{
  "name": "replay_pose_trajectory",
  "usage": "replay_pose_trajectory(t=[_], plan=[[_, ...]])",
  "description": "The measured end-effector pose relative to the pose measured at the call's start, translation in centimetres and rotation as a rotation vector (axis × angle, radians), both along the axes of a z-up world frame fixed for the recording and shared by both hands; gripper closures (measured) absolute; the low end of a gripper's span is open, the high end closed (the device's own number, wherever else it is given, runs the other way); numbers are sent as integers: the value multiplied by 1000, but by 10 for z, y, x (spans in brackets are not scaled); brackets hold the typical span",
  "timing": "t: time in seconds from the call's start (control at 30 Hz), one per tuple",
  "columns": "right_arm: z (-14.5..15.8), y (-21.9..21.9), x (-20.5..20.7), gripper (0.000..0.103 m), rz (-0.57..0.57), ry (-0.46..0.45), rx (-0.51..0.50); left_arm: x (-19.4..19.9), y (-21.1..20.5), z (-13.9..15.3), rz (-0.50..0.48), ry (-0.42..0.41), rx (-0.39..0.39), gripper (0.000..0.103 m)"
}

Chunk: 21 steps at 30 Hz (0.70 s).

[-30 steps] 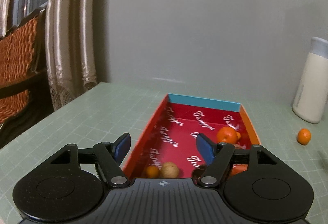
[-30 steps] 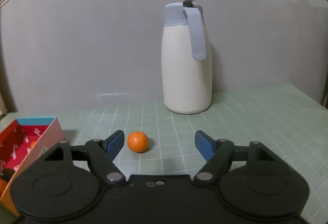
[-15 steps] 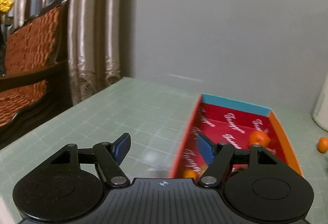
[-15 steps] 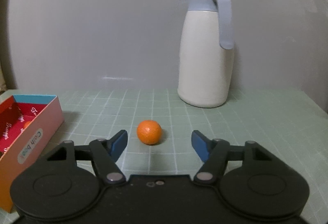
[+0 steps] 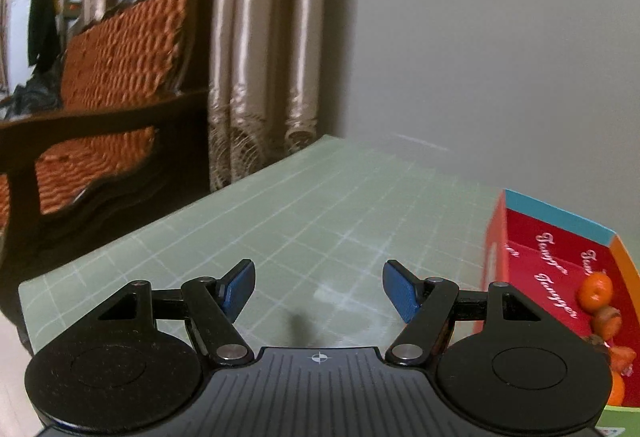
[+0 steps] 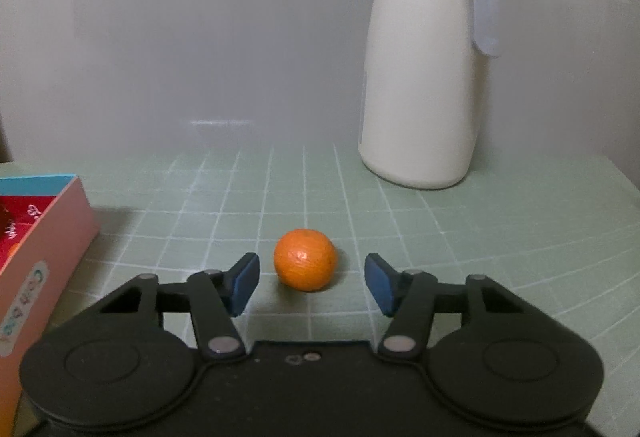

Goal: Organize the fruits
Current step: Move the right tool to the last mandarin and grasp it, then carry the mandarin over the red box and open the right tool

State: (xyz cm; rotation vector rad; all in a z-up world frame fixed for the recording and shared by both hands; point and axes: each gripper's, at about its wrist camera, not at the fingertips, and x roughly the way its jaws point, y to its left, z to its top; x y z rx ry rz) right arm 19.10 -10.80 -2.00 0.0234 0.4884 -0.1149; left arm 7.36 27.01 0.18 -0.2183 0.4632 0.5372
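Pale green matting with a white grid (image 6: 500, 221) covers the table, and in the right wrist view it runs back to a plain grey wall (image 6: 180, 37). The cream thermos jug (image 6: 420, 85) with its grey-blue lid and handle stands upright at the back right, well apart from the fruit. At the left edge of that view sits the red box (image 6: 44, 237), its pink outer wall near the gripper's left side; bare mat lies between the box and the jug.

In the left wrist view the mat's (image 5: 320, 205) far left edge drops off toward a dark wooden chair with orange woven cushions (image 5: 120, 69) and shiny beige curtains (image 5: 264, 37). The red box (image 5: 560, 265) lies to the right of this gripper, its blue end wall at the back, with several small orange fruits (image 5: 596, 287) inside along its right wall.

The lone orange (image 6: 305, 265) rests on the mat just ahead of the right gripper (image 6: 312, 283), about level with the blue fingertips (image 6: 244, 283) and slightly left of the midpoint between them, touching neither. The right gripper's fingers stand wide apart and hold nothing.

The left gripper (image 5: 319, 291) hangs low over bare mat, its blue fingertips (image 5: 240, 289) likewise spread wide and empty, the right one close beside the box's near corner.
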Motion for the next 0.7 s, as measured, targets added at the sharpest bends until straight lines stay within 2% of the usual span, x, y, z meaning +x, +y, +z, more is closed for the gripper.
replay_pose_trajectory(t=[0.27,0.3,0.33,0.7], plan=[[-10,1,18,56,-8,47,-19,-2,12,-4,4,2,-14,33],[-12,1,20,58,-7,55,-20,-3,12,-4,3,0,-15,32],[-13,1,22,67,1,59,-13,-4,11,-3,3,-2,-14,32],[1,9,5,68,38,36,-6,-10,9,1,-6,-4,-10,32]])
